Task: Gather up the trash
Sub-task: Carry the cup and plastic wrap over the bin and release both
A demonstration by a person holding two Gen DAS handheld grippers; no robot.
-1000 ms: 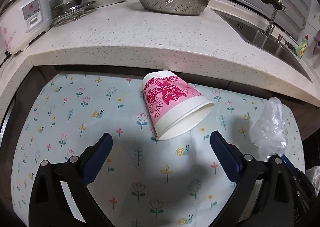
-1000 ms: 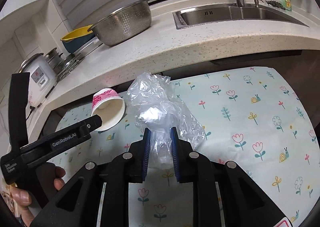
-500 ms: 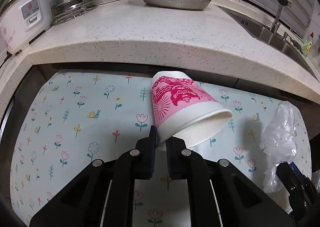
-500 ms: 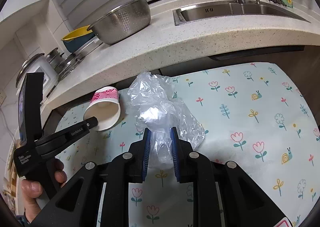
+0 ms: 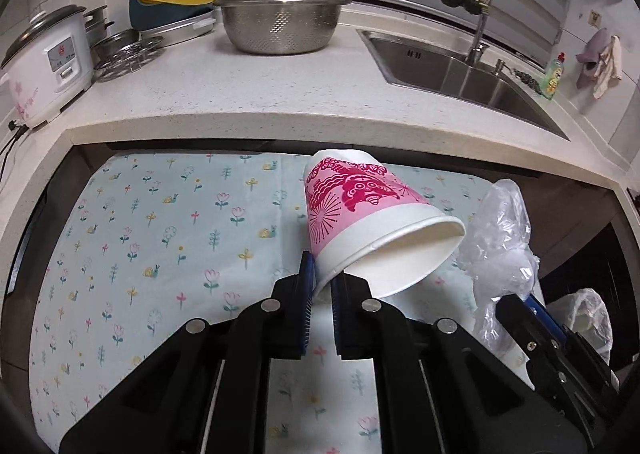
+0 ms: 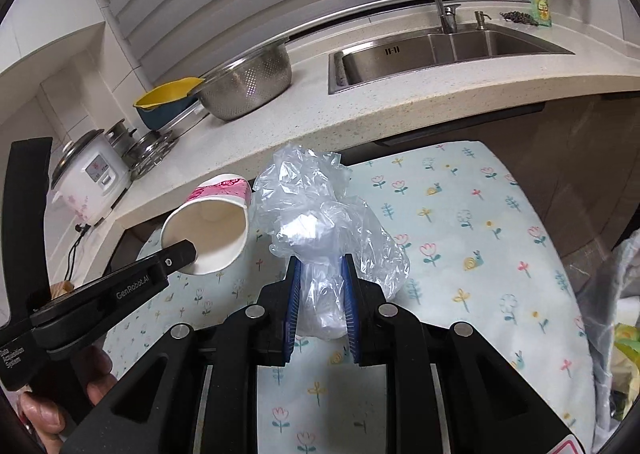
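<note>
While its jaws had stood wide apart a second earlier, the left hand-held gripper [image 5: 322, 286] was now clamped on the rim of the paper cup [image 5: 372, 221], the wall pinched between the blue pads. The cup, which had lain on the flowered cloth [image 5: 160, 254] before, now hung clear above it, and the view looked down on the cloth from higher up. Its long axis ran tilted, the open mouth facing down and to the right in the left wrist view, the closed base pointing up toward the edge of the stone surface [image 5: 280, 93].

The right hand-held gripper [image 6: 322, 294] was closed, as before, on the crumpled clear plastic bag [image 6: 320, 221], which bulged upward out of the jaws, just beside the cup. A hand [image 6: 60, 394] held the left tool's handle.

Farther back on the surface stood a steel colander [image 5: 280, 25], a rice cooker [image 5: 44, 65] and the sink [image 5: 460, 69].
</note>
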